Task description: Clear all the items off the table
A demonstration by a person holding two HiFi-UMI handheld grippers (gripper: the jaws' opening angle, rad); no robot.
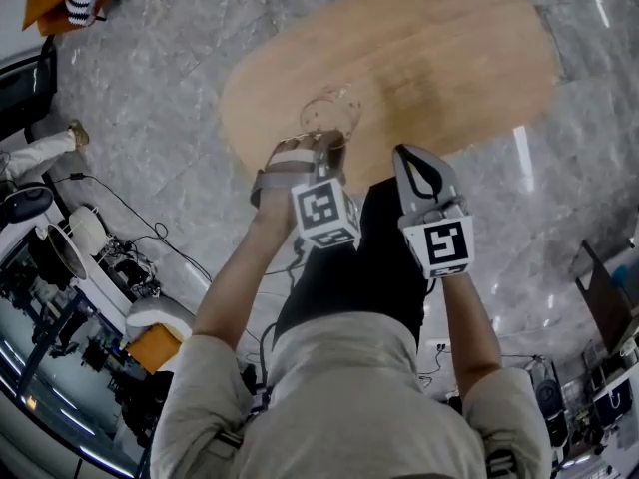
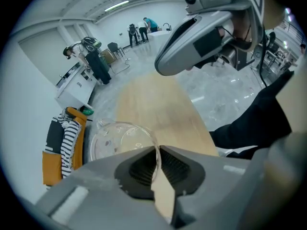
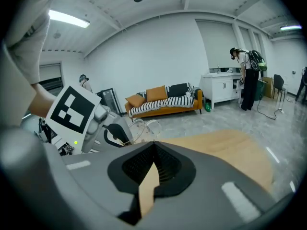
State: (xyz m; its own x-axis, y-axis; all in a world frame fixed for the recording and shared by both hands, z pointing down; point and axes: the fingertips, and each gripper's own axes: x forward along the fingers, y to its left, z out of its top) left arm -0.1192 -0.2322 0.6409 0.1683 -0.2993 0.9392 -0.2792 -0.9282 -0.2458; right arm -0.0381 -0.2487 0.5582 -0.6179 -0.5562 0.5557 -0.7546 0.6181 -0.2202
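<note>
A clear glass bowl (image 1: 327,120) hangs above the near edge of the oval wooden table (image 1: 429,58). My left gripper (image 1: 325,150) is shut on its rim. In the left gripper view the thin glass wall of the bowl (image 2: 117,139) is pinched between the left gripper's (image 2: 157,152) dark pads, over the table (image 2: 158,104). My right gripper (image 1: 410,156) is held beside it to the right, shut and with nothing in it. In the right gripper view the right gripper's (image 3: 153,143) jaw tips meet, and the bowl (image 3: 144,127) shows to the left.
The tabletop (image 3: 220,145) shows no other item. An orange sofa (image 3: 165,102) with striped cushions stands across the grey marble floor (image 1: 150,78). White cabinets (image 3: 220,87) and standing people are at the far wall. Cables and equipment (image 1: 100,257) lie to my left.
</note>
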